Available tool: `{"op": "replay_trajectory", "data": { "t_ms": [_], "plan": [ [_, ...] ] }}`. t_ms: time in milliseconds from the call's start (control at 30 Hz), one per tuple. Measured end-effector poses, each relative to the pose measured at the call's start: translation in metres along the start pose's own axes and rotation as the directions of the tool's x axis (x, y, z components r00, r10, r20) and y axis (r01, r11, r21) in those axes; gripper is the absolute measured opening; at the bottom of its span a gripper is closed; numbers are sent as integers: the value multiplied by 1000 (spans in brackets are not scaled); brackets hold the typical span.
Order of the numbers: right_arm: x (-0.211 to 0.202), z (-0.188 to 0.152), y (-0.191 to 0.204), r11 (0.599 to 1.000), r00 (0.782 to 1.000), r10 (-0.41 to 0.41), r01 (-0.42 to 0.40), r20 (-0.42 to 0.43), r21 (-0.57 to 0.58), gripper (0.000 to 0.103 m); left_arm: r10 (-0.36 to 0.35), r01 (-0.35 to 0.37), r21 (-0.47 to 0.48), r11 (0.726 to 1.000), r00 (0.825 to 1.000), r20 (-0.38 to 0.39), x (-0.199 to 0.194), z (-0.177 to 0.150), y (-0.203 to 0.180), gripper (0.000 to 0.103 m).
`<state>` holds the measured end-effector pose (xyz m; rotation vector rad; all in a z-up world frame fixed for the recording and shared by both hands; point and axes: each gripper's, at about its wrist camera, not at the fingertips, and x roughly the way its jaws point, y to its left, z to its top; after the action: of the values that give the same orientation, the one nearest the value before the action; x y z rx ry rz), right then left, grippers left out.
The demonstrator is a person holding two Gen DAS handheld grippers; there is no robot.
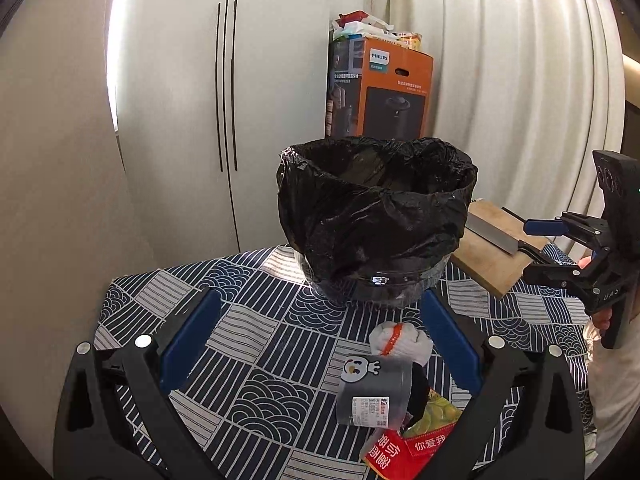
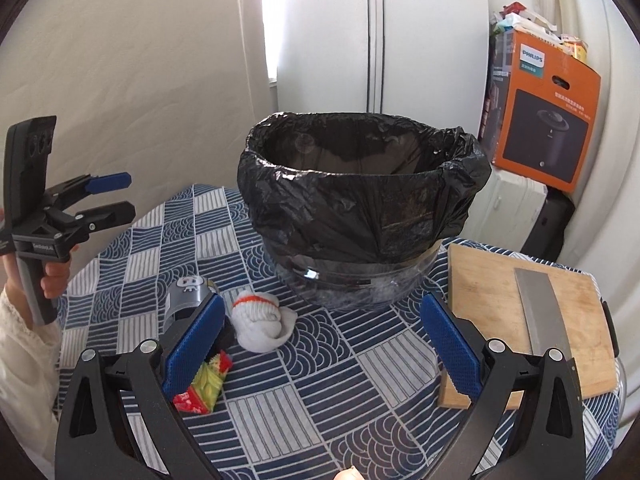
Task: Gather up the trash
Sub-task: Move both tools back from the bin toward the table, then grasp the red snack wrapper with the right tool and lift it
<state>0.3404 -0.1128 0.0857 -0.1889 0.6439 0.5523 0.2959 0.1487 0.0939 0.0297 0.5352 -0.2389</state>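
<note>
A bin lined with a black bag (image 1: pixel 376 216) (image 2: pixel 360 204) stands on the patterned table. In front of it lie a white balled sock with an orange band (image 1: pixel 400 340) (image 2: pixel 260 320), a grey paper cup on its side (image 1: pixel 374 394) (image 2: pixel 186 296), and a red-and-green snack wrapper (image 1: pixel 412 440) (image 2: pixel 204 386). My left gripper (image 1: pixel 320 352) is open above the table, with the trash between its fingers and near the right one; it also shows in the right wrist view (image 2: pixel 118 196). My right gripper (image 2: pixel 320 344) is open and empty, right of the trash; it shows in the left wrist view (image 1: pixel 532 244).
A wooden cutting board (image 2: pixel 488 292) (image 1: pixel 492 268) with a cleaver (image 2: pixel 540 312) (image 1: pixel 492 232) on it lies at the table's right. An orange Philips box (image 1: pixel 384 92) (image 2: pixel 548 120) stands behind the bin. White cabinet doors and curtains are behind the table.
</note>
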Motion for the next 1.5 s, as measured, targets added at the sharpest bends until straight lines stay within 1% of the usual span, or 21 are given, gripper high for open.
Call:
{"op": "replay_trajectory", "data": {
  "t_ms": [233,333,533,667,733,833,900,967,1067,1167,1233,1267,1300,1333,1367,1400,1467,1500],
  "plan": [
    [11,-22,13,1000,997,22,-20,-71,23,94,-16,15,-25,1000,1000,-16,-6,-17,6,97],
    [18,-32,20,999,992,26,-22,-120,37,94,-7,7,-13,1000,1000,-18,-8,-24,6,97],
    [27,-47,38,998,986,46,-38,-163,52,94,-7,7,5,1000,1000,-27,-11,-37,9,97],
    [35,-54,55,999,979,48,-43,-196,30,94,-20,20,15,1000,999,-39,-11,-47,13,97],
    [39,-56,62,998,976,62,-55,-207,37,94,-23,24,12,1000,999,-38,-12,-51,15,97],
    [47,-60,71,995,968,90,-76,-236,66,93,-26,27,8,1000,999,-46,-11,-56,20,97],
    [53,-63,74,989,957,128,-102,-260,109,92,-26,27,9,1000,998,-53,-11,-60,23,97],
    [58,-66,76,984,950,147,-112,-276,141,92,-23,24,16,1000,998,-60,-12,-64,26,97],
    [66,-71,80,980,942,153,-106,-300,167,92,-30,32,19,999,997,-76,-13,-71,30,97],
    [74,-77,82,973,929,168,-103,-330,206,92,-23,25,18,1000,996,-83,-15,-77,35,97],
    [79,-81,85,973,923,165,-95,-347,209,92,-29,30,12,999,995,-97,-16,-81,38,97],
    [81,-83,86,974,922,158,-87,-354,209,85,-29,31,10,999,995,-99,-16,-82,40,97],
    [83,-85,86,976,919,144,-70,-367,207,74,-30,31,11,999,995,-96,-18,-84,40,97],
    [87,-87,86,975,913,138,-58,-384,213,53,-38,39,13,999,995,-94,-19,-85,41,97],
    [89,-88,86,974,911,139,-55,-389,221,52,-48,50,13,999,994,-94,-20,-86,42,97],
    [88,-89,87,975,914,138,-59,-382,212,50,-66,67,7,998,993,-98,-20,-87,43,97],
    [88,-90,88,970,907,178,-96,-381,224,23,-94,93,-10,996,990,-102,-21,-88,44,97],
    [87,-90,89,971,908,176,-97,-379,218,21,-97,96,-15,995,990,-103,-21,-88,45,97]
  ]
}}
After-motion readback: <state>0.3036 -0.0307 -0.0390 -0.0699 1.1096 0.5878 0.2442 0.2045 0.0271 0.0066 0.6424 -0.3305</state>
